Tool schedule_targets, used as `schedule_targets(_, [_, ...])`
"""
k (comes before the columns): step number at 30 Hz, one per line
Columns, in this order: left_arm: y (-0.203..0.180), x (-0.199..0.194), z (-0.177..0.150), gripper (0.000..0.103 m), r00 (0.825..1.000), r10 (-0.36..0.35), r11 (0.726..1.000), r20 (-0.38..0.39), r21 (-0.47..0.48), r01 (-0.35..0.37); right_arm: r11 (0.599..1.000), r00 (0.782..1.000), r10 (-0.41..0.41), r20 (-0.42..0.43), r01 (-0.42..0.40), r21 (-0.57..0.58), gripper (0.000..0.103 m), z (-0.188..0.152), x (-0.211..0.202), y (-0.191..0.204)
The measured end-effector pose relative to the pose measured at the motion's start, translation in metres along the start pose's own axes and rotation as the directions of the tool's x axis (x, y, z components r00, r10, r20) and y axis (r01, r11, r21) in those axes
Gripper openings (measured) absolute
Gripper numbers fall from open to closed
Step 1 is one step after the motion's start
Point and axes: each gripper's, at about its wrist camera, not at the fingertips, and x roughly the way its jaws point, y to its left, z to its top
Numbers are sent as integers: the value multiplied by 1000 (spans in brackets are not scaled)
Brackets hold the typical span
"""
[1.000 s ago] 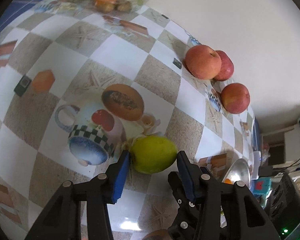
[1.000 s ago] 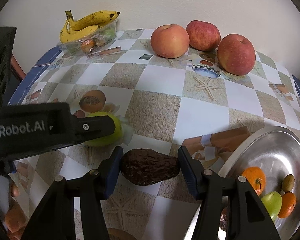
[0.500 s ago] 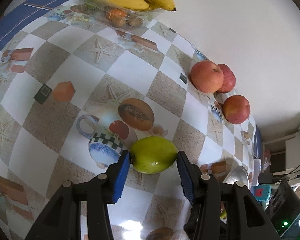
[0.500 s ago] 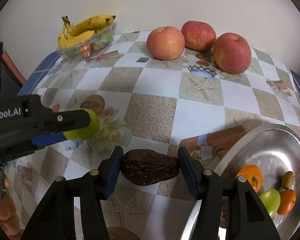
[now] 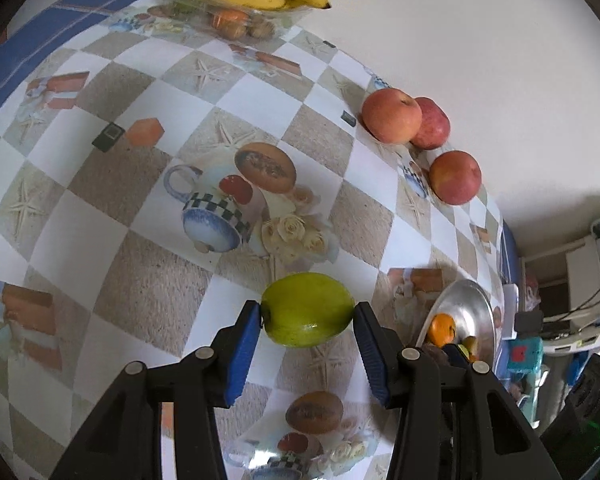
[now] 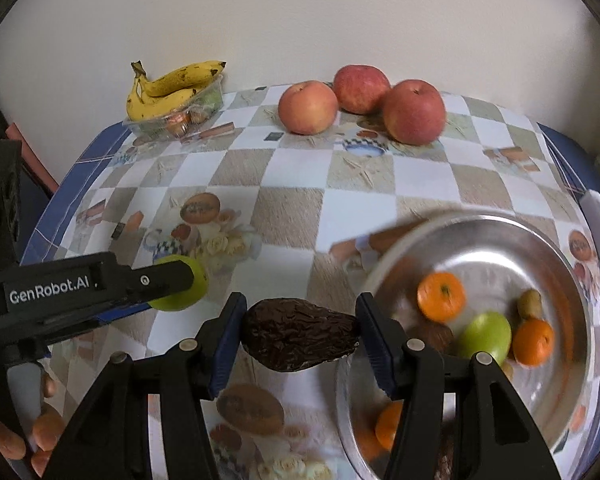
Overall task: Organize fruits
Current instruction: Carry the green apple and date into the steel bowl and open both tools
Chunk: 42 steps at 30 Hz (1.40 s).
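The left tool (image 5: 307, 317) grips a smooth, round yellow-green fruit (image 5: 307, 310) between its blue-padded fingers (image 5: 242, 345), holding it above the surface (image 5: 148, 280), which is covered by a checkered cloth printed with cups, starfish and fruit. The right tool (image 6: 300, 330) clamps a dark brown, wrinkled, pear-shaped avocado (image 6: 296, 334) just beside the near rim of a shiny round metal bowl (image 6: 556, 256). Inside that bowl lie two small oranges (image 6: 441, 295), a green fruit (image 6: 485, 336) and a small olive-brown one (image 6: 530, 303); motion blur there makes the darker items near the rim hard to identify. At the far edge by the wall, three red-yellow apples (image 6: 308, 107) sit close together, and a bunch of spotted yellow bananas (image 6: 172, 88) rests on a clear plastic tray (image 6: 196, 114) of small fruits.
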Motion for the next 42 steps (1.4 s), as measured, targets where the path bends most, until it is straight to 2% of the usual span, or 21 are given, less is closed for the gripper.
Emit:
schedule_targets(6, [-20, -12, -10, 51, 1000, -27, 999, 14, 47, 26, 999, 999, -12, 35, 10, 44, 58, -10, -24, -19])
schedule_targets(9, [-40, -11, -19, 51, 1000, -31, 994, 1, 105, 31, 993, 997, -65, 38, 61, 98, 58, -12, -32, -41])
schedule_targets(12, [-69, 0, -34, 51, 998, -47, 981, -41, 185, 54, 964, 987, -158, -7, 156, 215, 58, -21, -35, -76])
schedule_targets(17, [-107, 21, -61, 51, 988, -86, 956, -125, 269, 117, 907, 978, -186, -94, 208, 366, 58, -41, -30, -128])
schedule_targets(21, [-119, 36, -72, 51, 984, -73, 948, -161, 294, 118, 888, 972, -193, -132, 230, 397, 58, -52, -28, -147])
schedule_targets(28, [-125, 47, -76, 51, 987, -71, 938, -142, 327, 115, 896, 967, -182, -179, 238, 375, 58, -56, -15, -146])
schedule_targets(34, [-124, 56, -77, 51, 982, -90, 943, -168, 303, 139, 888, 978, -97, -185, 169, 428, 58, -64, -8, -149])
schedule_targets(42, [-124, 57, -79, 53, 978, -93, 946, -184, 290, 145, 902, 971, -133, -200, 202, 382, 59, -64, -7, -141])
